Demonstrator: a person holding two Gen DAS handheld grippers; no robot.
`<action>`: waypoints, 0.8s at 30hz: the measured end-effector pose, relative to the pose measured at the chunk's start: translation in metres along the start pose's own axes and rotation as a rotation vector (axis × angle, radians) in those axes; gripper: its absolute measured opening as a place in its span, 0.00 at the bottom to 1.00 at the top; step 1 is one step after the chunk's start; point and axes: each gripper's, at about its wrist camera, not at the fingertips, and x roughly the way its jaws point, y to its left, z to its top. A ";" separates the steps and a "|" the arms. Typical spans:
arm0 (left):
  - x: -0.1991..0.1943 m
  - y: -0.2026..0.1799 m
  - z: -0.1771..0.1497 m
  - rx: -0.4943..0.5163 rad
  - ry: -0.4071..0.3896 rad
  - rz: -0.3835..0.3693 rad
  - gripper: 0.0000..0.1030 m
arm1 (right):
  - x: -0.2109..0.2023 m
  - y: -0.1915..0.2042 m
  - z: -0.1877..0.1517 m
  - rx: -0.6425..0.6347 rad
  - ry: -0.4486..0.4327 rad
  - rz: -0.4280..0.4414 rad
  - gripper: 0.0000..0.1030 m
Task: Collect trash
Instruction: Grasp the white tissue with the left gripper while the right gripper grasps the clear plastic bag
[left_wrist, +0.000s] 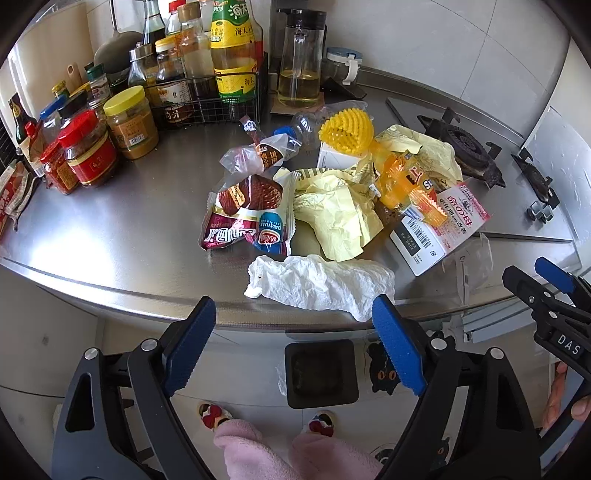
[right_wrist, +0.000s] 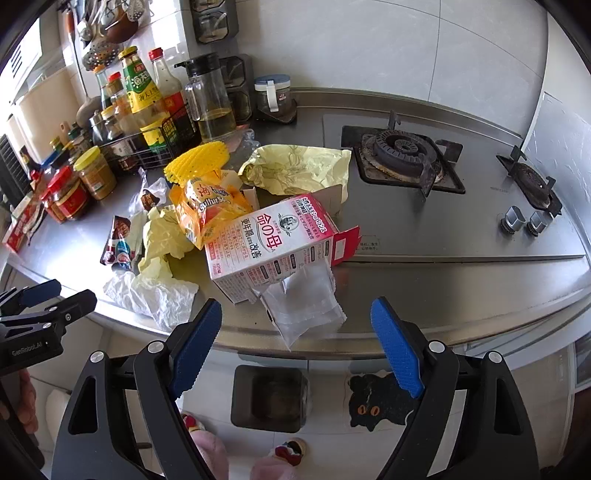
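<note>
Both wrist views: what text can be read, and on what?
"命の母": pink and white box.
"DALIYUAN": snack wrapper.
"SulfurSo…", cut off: orange packet.
"海天": green-labelled bottle.
"DAS": right hand-held gripper.
"GenRobot.AI": left hand-held gripper.
Jar labels, barcode digits, box small print: too small.

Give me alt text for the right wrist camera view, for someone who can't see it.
The open right gripper hangs empty over the front edge of a steel counter, just short of a clear plastic bag and a pink-and-white carton amid crumpled wrappers. A gas burner sits behind to the right, and a dark bin stands on the floor below.
</note>
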 end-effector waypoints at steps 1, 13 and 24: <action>0.005 -0.001 -0.002 0.005 -0.001 -0.007 0.77 | 0.006 -0.002 -0.002 -0.002 0.005 0.006 0.81; 0.051 -0.005 0.000 0.029 -0.003 -0.001 0.69 | 0.048 -0.009 -0.002 -0.013 0.028 0.026 0.71; 0.073 -0.002 -0.001 0.007 0.059 0.003 0.01 | 0.060 -0.008 -0.004 -0.032 0.063 0.049 0.26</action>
